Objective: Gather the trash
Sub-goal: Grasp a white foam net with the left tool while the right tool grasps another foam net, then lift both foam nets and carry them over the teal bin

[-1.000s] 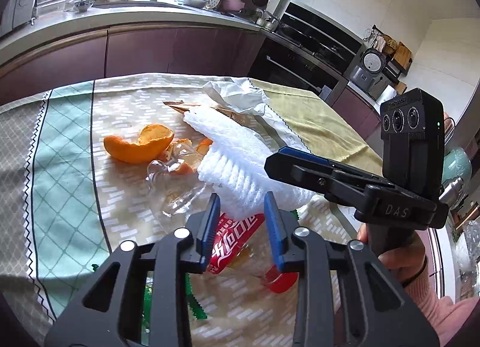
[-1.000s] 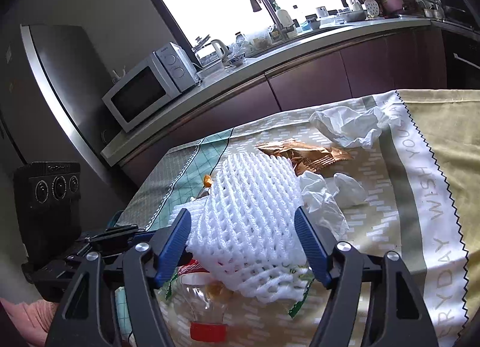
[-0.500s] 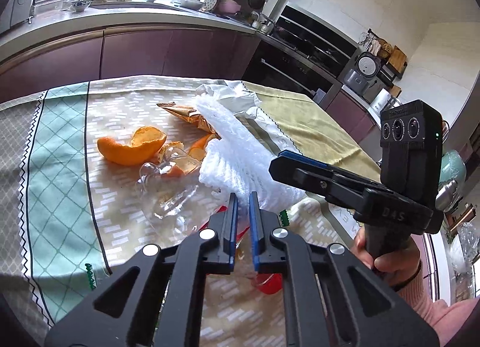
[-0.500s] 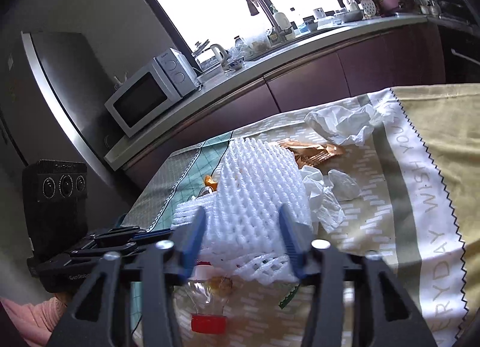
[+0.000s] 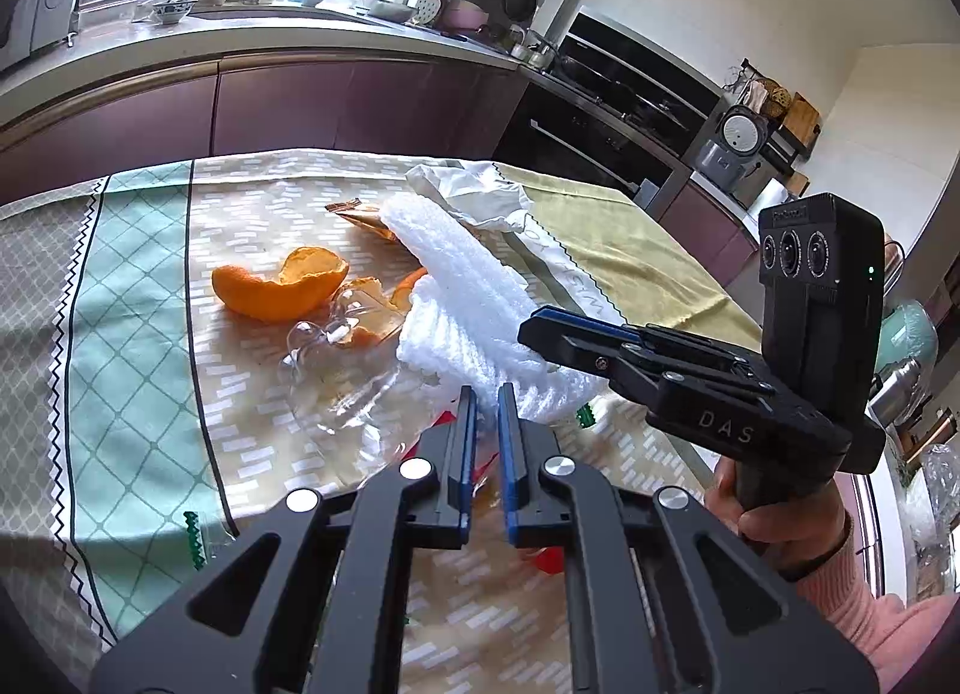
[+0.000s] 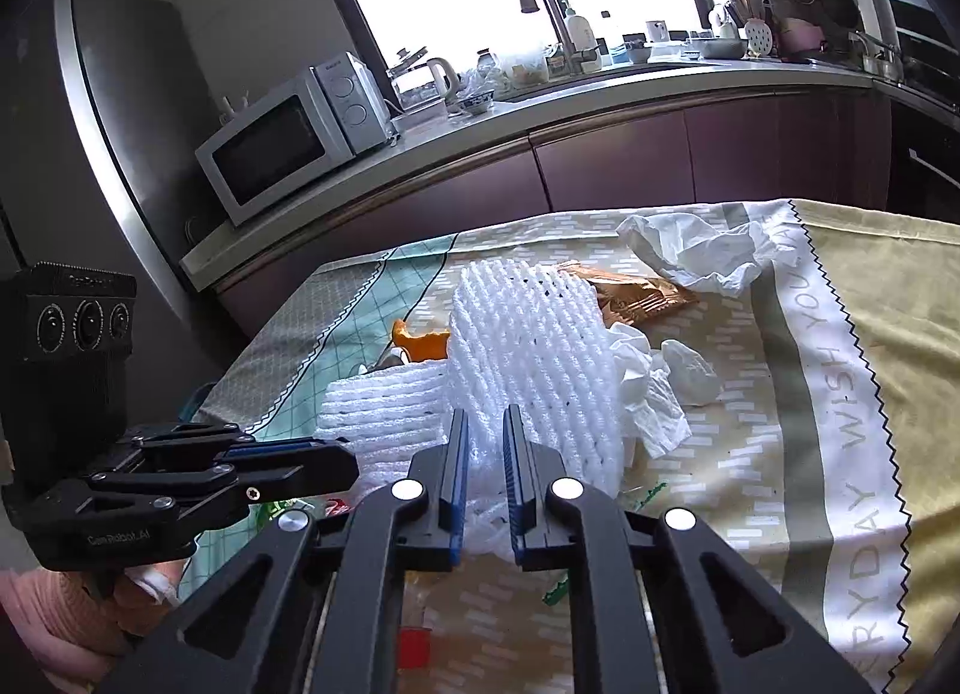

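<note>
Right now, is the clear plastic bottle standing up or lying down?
Lying down. The clear plastic bottle rests on its side on the tablecloth, its base toward the orange peel.

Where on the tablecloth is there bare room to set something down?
Free: the yellow-green panel right of the lettering band, and the teal diamond strip left of the orange peel. Crowded: the middle, around the foam net, crumpled tissues and clear bottle.

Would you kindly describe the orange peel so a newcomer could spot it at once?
Start at the patterned tablecloth covering the table. Near its middle, left of the white foam fruit net, a curled piece of orange peel lies beside a crushed clear plastic bottle. It is the only bright orange thing among white and clear trash.
</note>
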Motion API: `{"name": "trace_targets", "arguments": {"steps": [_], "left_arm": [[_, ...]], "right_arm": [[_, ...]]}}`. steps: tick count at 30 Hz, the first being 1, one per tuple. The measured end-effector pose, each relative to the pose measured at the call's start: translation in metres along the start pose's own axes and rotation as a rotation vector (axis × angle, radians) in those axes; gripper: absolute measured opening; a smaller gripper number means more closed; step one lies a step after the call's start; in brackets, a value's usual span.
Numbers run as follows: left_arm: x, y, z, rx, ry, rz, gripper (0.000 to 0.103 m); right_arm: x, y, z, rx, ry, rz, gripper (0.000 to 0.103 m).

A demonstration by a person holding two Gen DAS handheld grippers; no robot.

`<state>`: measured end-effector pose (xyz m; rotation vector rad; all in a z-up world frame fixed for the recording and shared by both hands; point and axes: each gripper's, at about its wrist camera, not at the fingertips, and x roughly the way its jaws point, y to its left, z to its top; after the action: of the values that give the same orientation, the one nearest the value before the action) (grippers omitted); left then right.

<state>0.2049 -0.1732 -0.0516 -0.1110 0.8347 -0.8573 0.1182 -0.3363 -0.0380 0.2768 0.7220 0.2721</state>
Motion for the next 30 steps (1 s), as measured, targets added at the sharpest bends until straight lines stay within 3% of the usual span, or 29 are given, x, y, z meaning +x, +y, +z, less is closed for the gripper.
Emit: {"name": "trace_targets", "arguments": {"steps": [3, 6, 7, 14, 16, 20, 30], "left_arm": [[-0.006, -0.002, -0.001, 0.01, -0.013, 0.001, 0.007], [-0.009, -0.003, -0.002, 0.018, -0.018, -0.002, 0.007], [-0.01, -0.004, -0.003, 0.022, -0.019, 0.0, 0.007], [-0.011, -0.005, -0.005, 0.017, -0.016, 0.003, 0.007], [-0.01, -0.004, -0.005, 0.017, -0.013, 0.003, 0.007], [-0.01, -0.003, -0.006, 0.013, -0.013, 0.002, 0.007], [-0.038, -0.008, -0.004, 0.029, -0.07, -0.021, 0.007]], "right_arm": [[-0.008, 0.001, 0.0, -0.001, -0.013, -0.024, 0.015], [-0.016, 0.009, 0.001, -0.028, -0.026, -0.035, 0.052], [-0.017, 0.014, 0.001, -0.052, -0.032, -0.046, 0.053], [0.006, 0.025, 0.005, -0.105, 0.025, -0.09, 0.05], [0.012, 0.025, 0.003, -0.113, 0.043, -0.102, 0.042], [0.011, 0.025, 0.0, -0.12, 0.052, -0.109, 0.01], [-0.032, 0.024, 0.012, -0.055, -0.075, -0.016, 0.01]]}}
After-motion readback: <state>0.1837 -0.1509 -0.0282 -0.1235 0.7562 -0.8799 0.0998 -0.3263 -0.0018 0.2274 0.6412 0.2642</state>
